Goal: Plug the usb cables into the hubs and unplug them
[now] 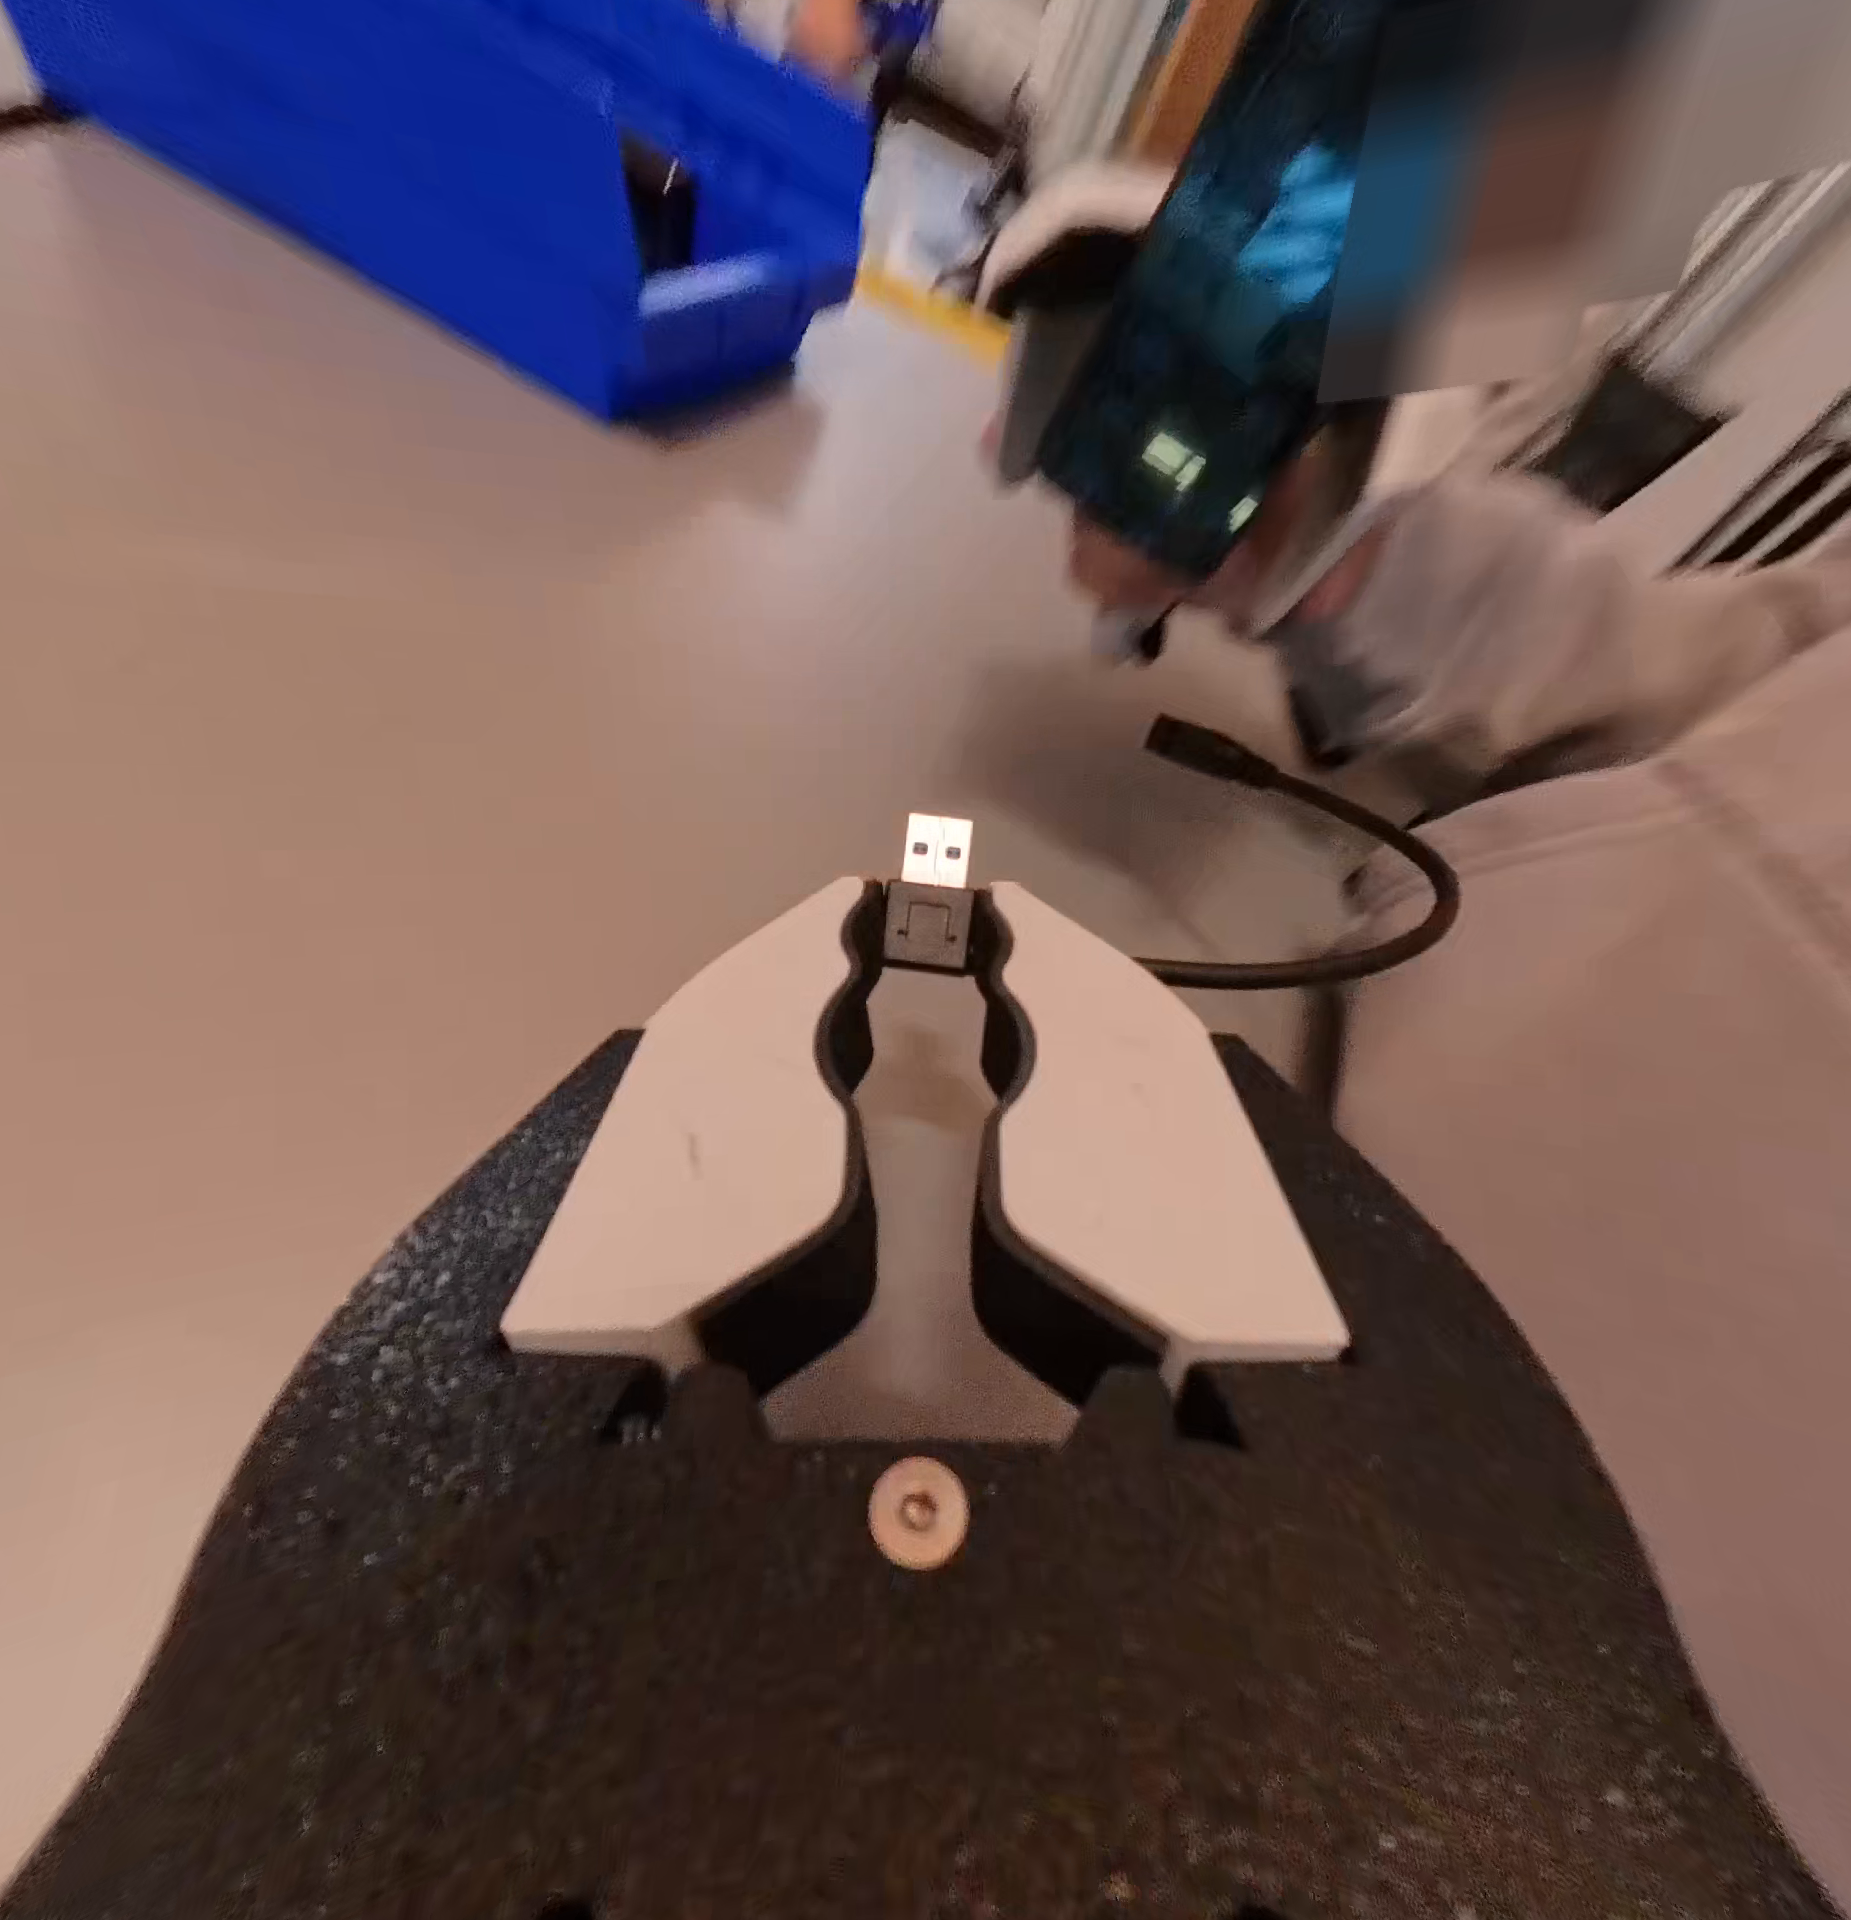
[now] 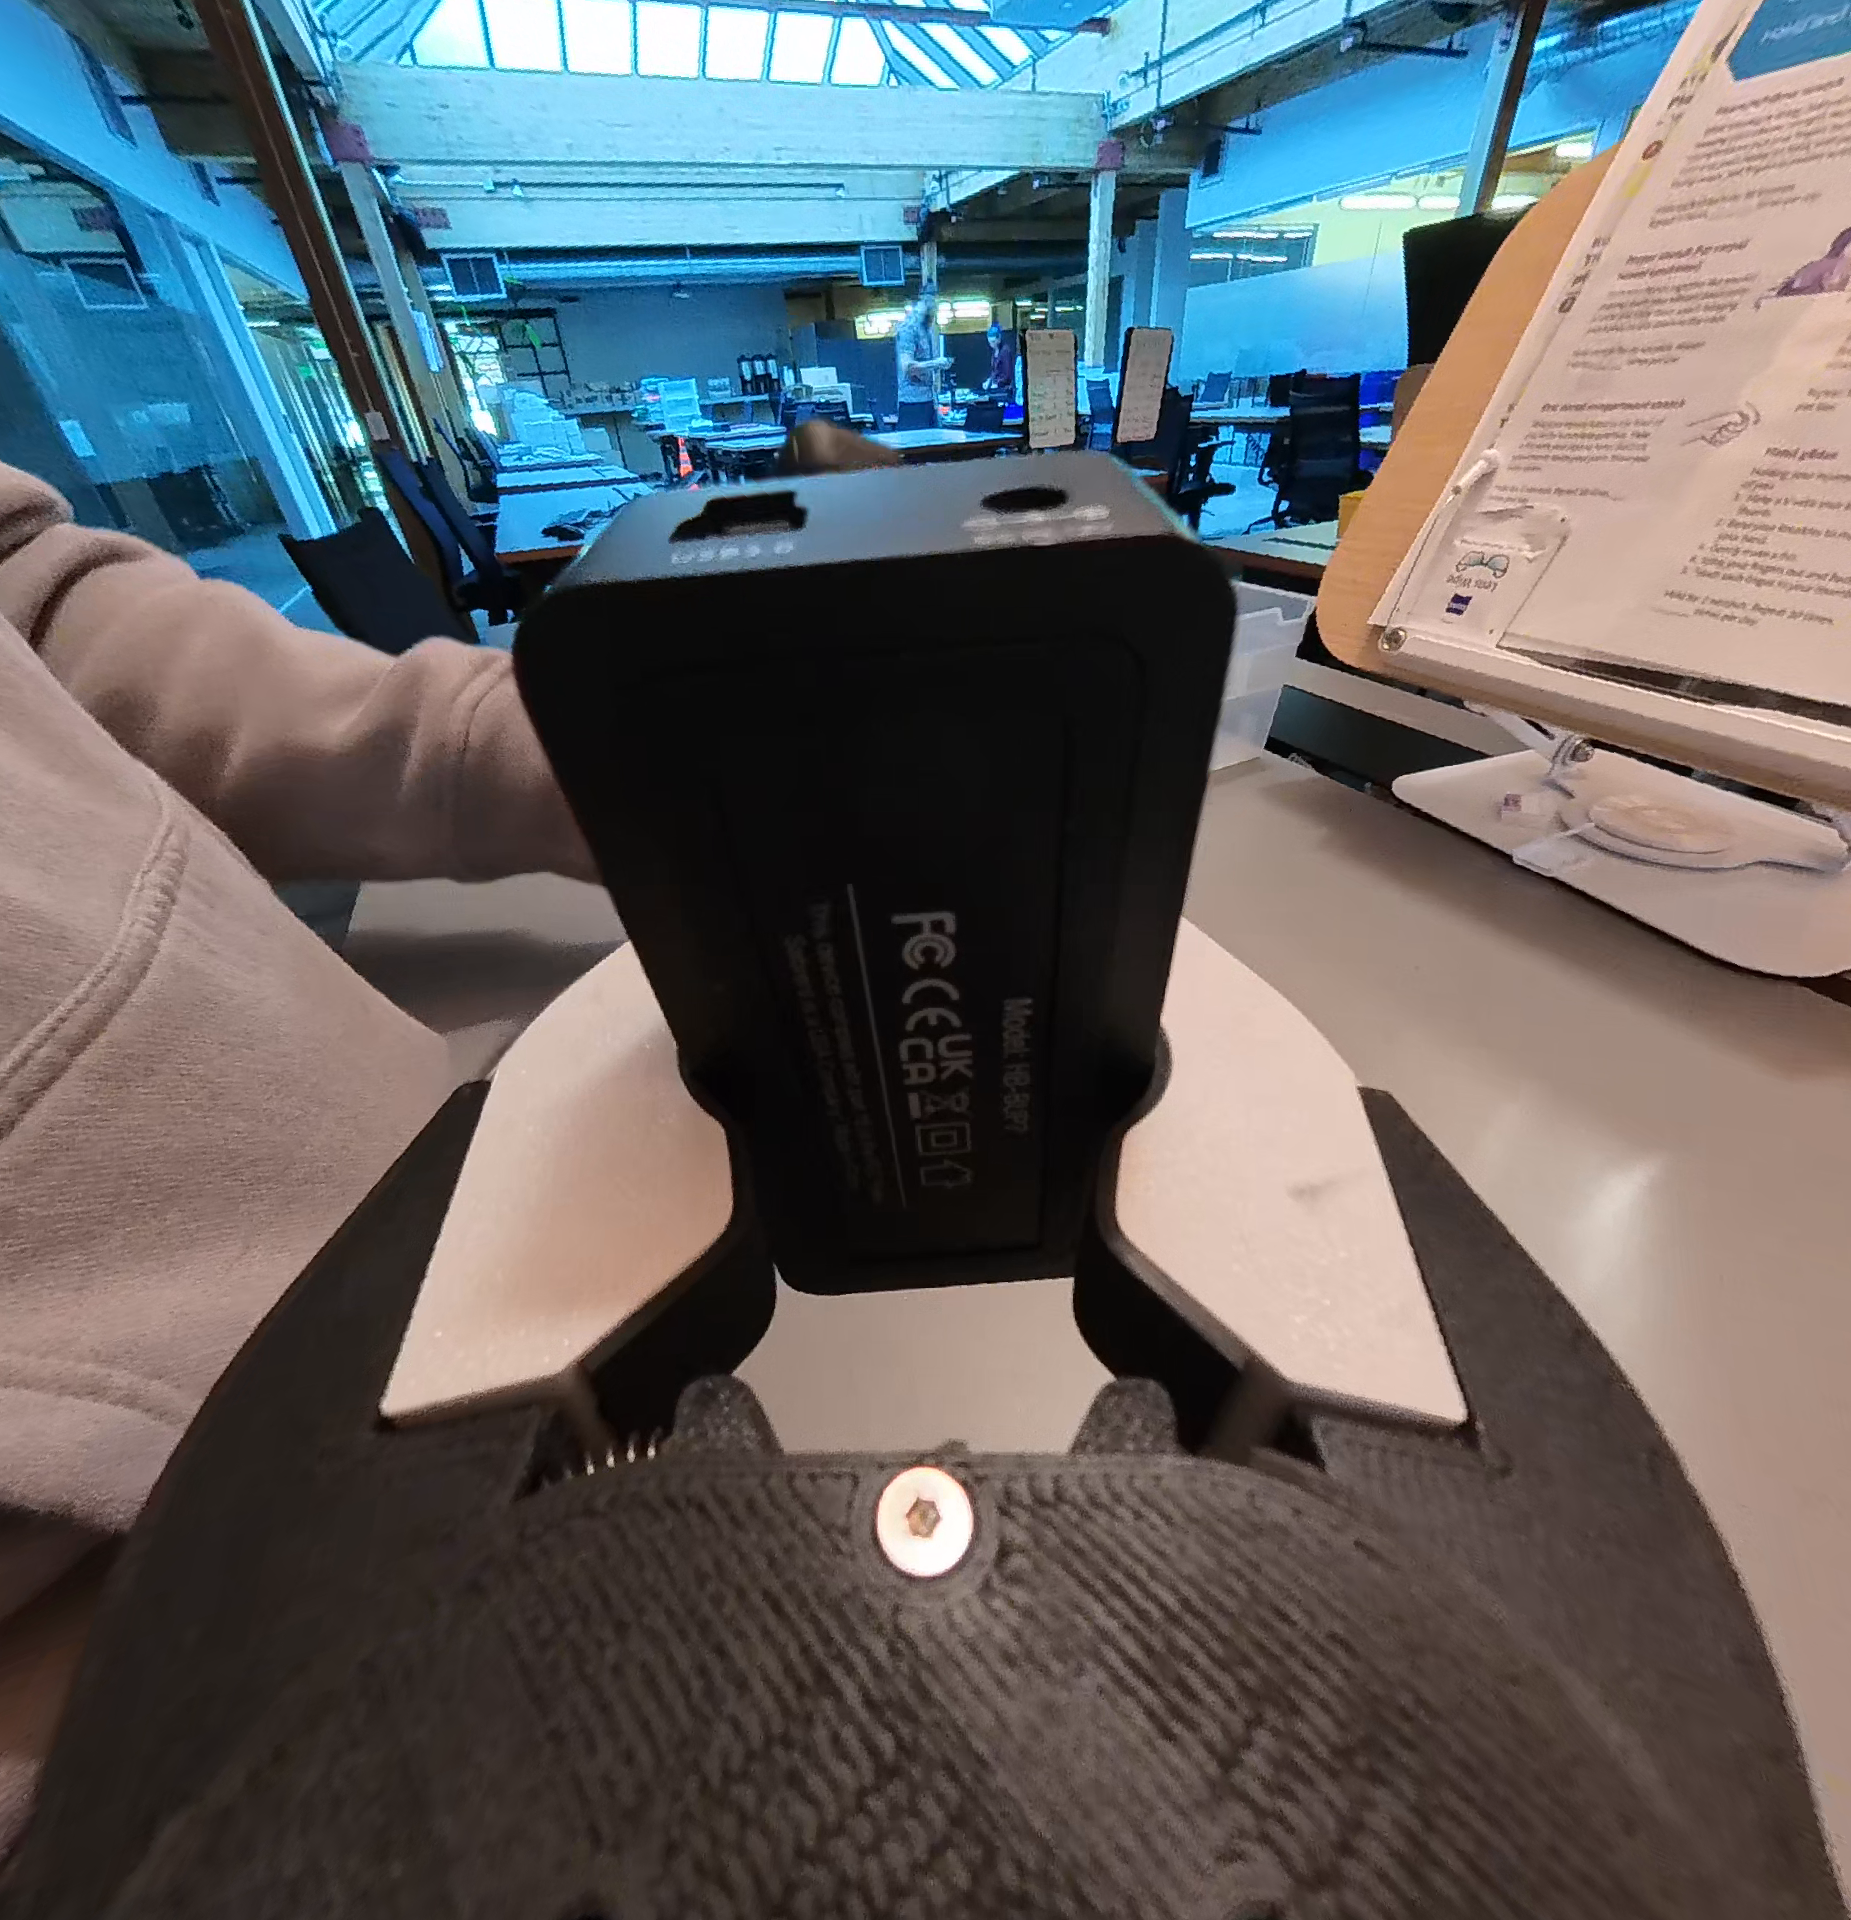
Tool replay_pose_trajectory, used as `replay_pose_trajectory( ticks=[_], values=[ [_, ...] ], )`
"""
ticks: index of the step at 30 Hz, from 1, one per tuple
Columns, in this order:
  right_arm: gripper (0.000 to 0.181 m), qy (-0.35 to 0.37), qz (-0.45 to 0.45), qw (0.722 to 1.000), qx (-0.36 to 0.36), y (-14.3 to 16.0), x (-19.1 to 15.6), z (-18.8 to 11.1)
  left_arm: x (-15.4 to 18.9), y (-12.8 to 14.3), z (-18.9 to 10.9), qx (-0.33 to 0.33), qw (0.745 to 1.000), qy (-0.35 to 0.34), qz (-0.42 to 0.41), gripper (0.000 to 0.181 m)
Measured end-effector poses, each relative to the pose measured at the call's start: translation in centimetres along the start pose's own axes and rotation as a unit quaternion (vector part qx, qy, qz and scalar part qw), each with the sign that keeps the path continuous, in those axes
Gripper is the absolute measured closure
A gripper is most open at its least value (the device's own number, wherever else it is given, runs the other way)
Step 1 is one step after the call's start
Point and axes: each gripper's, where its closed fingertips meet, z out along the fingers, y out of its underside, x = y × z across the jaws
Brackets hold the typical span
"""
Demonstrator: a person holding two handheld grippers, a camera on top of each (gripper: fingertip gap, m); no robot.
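I've got the left gripper (image 1: 929, 894) pinching the USB plug (image 1: 937, 850) by its black shell, metal tip pointing to twelve o'clock, cable (image 1: 1399, 925) trailing off at three. The right gripper (image 2: 921, 1049) clamps the black hub (image 2: 879, 831) raised off the table (image 2: 1523, 1091), ports at twelve. That shallow pinch worries me: the stiff cable could twist the plug and jam it against the port rim.

The left gripper (image 1: 929, 902) pinches a USB plug (image 1: 935, 891) at its fingertips; the right gripper (image 2: 921, 1081), beside a beige sleeve (image 2: 173, 852), clamps a black hub (image 2: 879, 831).
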Motion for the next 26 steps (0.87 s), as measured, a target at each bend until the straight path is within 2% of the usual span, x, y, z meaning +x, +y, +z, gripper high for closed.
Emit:
replay_pose_trajectory(
  ticks=[1, 9, 13, 15, 18, 21, 26],
  values=[
    [0.107, 0.002, -0.004, 1.0, 0.0, -0.1, 0.0, 0.0, 0.8, -0.9, -0.4, 0.019, 0.999, 0.027, 0.001, 0.165],
    [0.107, -0.023, -0.005, 1.0, -0.007, 0.1, -0.8, 0.9, 3.4, -4.9, -1.4, 0.057, 0.995, 0.077, 0.038, 0.165],
    [0.107, -0.042, -0.003, 0.999, -0.002, -0.1, -1.3, 1.1, 3.7, -5.1, -1.1, 0.035, 0.996, 0.072, 0.047, 0.165],
    [0.107, -0.057, 0.006, 0.998, 0.01, -0.3, -1.7, 1.0, 4.0, -5.3, -0.8, -0.002, 0.998, 0.054, 0.044, 0.165],
    [0.107, -0.091, 0.019, 0.995, 0.036, -0.6, -2.6, 0.9, 4.5, -5.8, -0.1, -0.108, 0.993, 0.013, 0.049, 0.165],
    [0.107, -0.117, 0.033, 0.99, 0.066, -1.3, -3.2, 0.8, 5.6, -6.7, 0.5, -0.204, 0.975, -0.017, 0.082, 0.165],
    [0.108, -0.129, 0.034, 0.988, 0.075, -1.5, -3.6, 1.1, 6.4, -7.8, 1.4, -0.307, 0.941, -0.052, 0.132, 0.165]
  ],
)
